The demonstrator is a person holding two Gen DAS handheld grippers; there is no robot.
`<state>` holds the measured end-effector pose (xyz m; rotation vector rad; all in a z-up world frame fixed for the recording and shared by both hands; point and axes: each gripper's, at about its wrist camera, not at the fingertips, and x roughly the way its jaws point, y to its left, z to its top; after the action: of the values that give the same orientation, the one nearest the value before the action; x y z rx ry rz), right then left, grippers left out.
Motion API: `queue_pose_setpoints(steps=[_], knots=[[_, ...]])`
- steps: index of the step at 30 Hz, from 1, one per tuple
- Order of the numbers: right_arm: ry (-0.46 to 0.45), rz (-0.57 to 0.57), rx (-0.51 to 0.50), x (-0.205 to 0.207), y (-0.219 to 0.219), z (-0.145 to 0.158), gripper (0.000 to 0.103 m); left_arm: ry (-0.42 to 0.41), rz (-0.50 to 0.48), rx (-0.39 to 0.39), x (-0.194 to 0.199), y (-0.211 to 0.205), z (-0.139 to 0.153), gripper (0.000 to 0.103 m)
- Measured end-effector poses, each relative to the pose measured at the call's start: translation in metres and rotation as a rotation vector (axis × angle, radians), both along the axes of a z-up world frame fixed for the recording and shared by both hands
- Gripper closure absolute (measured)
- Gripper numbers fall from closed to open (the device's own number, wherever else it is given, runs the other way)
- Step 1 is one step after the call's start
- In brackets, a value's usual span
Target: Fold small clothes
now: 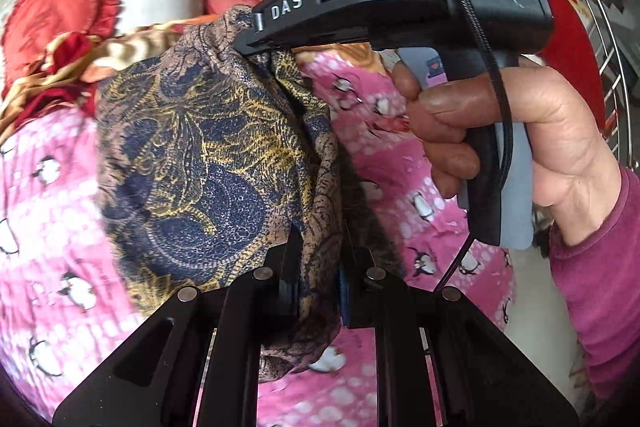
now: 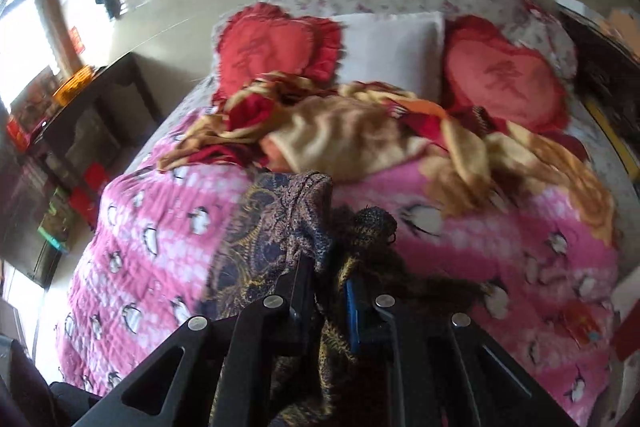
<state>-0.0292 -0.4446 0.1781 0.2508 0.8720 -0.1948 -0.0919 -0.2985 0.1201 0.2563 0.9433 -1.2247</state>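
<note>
Between the left gripper (image 1: pixel 318 291)'s narrowed fingers (image 1: pixel 290 283) a bunched edge of the patterned garment (image 1: pixel 192 155) is pinched, the brown, navy and gold cloth rising ahead of them and hanging clear above the pink penguin quilt (image 1: pixel 52 187) on the bed. At the cloth's far top corner the right gripper (image 1: pixel 256 27) clamps another gathered fold; a hand (image 1: pixel 500 131) in a magenta sleeve (image 1: pixel 600 287) grips its handle. In the right wrist view, the right gripper's fingers (image 2: pixel 300 287) stand close together on the same garment, which drapes to their left and down between them. Beyond the fingertips lie a crumpled gold-and-red blanket (image 2: pixel 352 135), two red heart cushions (image 2: pixel 276 47) and a white pillow (image 2: pixel 392 47).
</note>
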Motion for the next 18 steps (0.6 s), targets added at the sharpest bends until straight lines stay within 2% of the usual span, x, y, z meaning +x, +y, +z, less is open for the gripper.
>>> queue_pose_setpoints(steps=[11, 13, 15, 16, 18], knots=[[0.018, -0.11, 0.027, -0.035, -0.053, -0.032, 0.092, 0.016, -0.061, 0.033, -0.015, -0.049, -0.027, 0.09], [0.041, -0.127, 0.025, -0.035, -0.06, -0.042, 0.092, 0.027, -0.078, 0.053, -0.014, -0.057, -0.034, 0.09], [0.068, -0.162, 0.075, -0.036, -0.072, -0.06, 0.09, 0.067, -0.09, 0.092, -0.007, -0.058, -0.039, 0.09], [0.073, -0.18, 0.081, -0.039, -0.076, -0.066, 0.088, 0.081, -0.105, 0.098, -0.009, -0.057, -0.038, 0.088], [0.062, -0.228, 0.09, -0.05, -0.082, -0.067, 0.073, 0.061, -0.119, 0.102, -0.006, -0.037, -0.031, 0.068]])
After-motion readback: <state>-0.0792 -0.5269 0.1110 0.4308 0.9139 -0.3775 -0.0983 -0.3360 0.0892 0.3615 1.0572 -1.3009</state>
